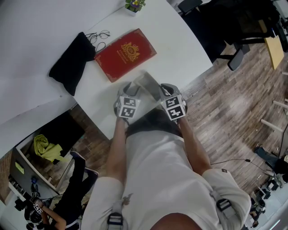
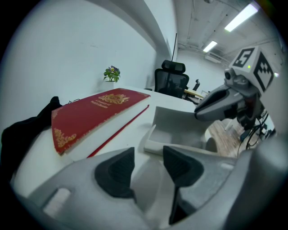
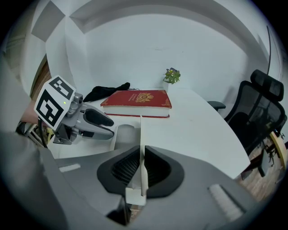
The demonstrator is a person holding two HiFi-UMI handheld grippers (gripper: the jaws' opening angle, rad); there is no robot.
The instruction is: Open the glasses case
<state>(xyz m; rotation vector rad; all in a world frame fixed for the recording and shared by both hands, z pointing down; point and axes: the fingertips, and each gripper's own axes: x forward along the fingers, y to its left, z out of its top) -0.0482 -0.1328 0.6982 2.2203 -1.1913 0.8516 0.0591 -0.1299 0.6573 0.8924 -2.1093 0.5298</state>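
White glasses case point(image 1: 148, 85) sits open at the near edge of the table point(image 1: 180, 40). My right gripper point(image 3: 140, 167) pinches its thin lid point(image 3: 141, 130), and my left gripper point(image 2: 147, 170) clamps narrowly on its base point(image 2: 180, 146). Beyond lie a red book point(image 1: 125, 54) and a black pouch point(image 1: 72, 63).

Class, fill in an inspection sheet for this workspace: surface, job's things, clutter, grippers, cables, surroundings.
Surface: white table, curved edge.
Job's things: glasses case, lid raised, at the near edge.
Clutter: red book, black pouch, spectacles, potted plant.
Grippers: left gripper shut on the case's body; right gripper pinches its lid.
Cables: one cable on the floor, right.
Surroundings: wood floor, office chair, yellow-green cloth lower left.
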